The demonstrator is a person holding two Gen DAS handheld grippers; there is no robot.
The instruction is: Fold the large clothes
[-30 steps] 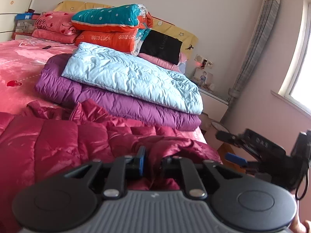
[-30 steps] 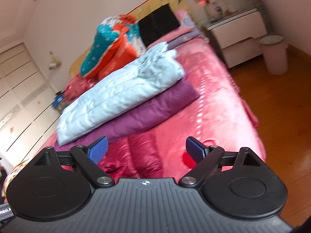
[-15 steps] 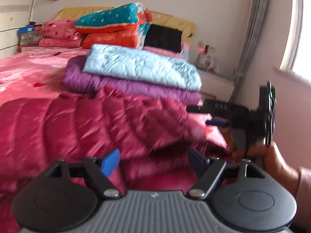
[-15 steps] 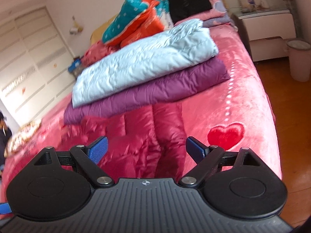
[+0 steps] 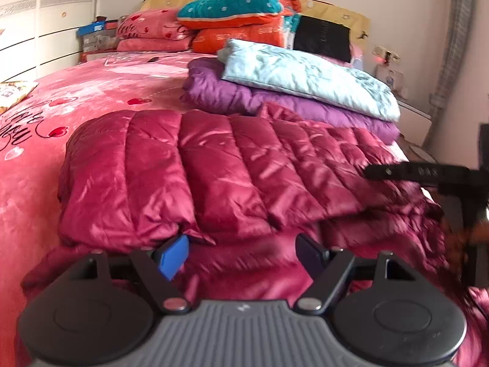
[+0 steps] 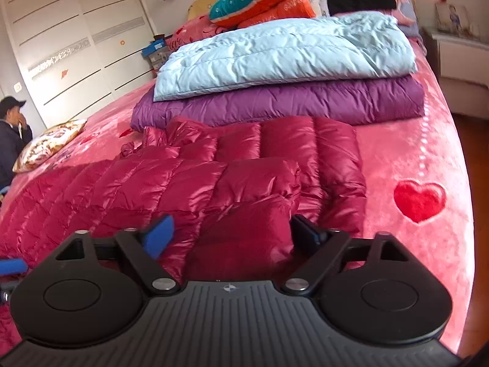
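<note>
1. Your left gripper point(image 5: 241, 253) has its jaws spread wide with nothing between them; it hovers at the near edge of the crimson down coat point(image 5: 214, 177), one blue pad just beside a folded hem.
2. Your right gripper point(image 6: 232, 232) is likewise spread and empty, poised over the coat's near right part, where a smooth dark-red panel lies between the fingers. From the left view, its black body shows at the right edge.
3. The coat lies across the near half of the bed point(image 6: 428, 153). One quilted layer is already laid over another, so I judge a first fold done; the outline remains long and loose, and a further fold or two plus tidying look to be left.
4. Behind it, on the far side, a purple coat point(image 6: 275, 104) sits folded with a light blue coat point(image 6: 284, 52) folded on top of it. Those two seem finished, so the crimson one appears to be the last of the three visible.
5. The bed wears a pink plush blanket with red hearts. At the far end are stacked pillows point(image 5: 232, 9).
6. White wardrobe doors point(image 6: 61, 39) stand on the left, a nightstand point(image 6: 458, 52) on the far right, and a seated person in a dark cap point(image 6: 12, 128) at the left edge.
</note>
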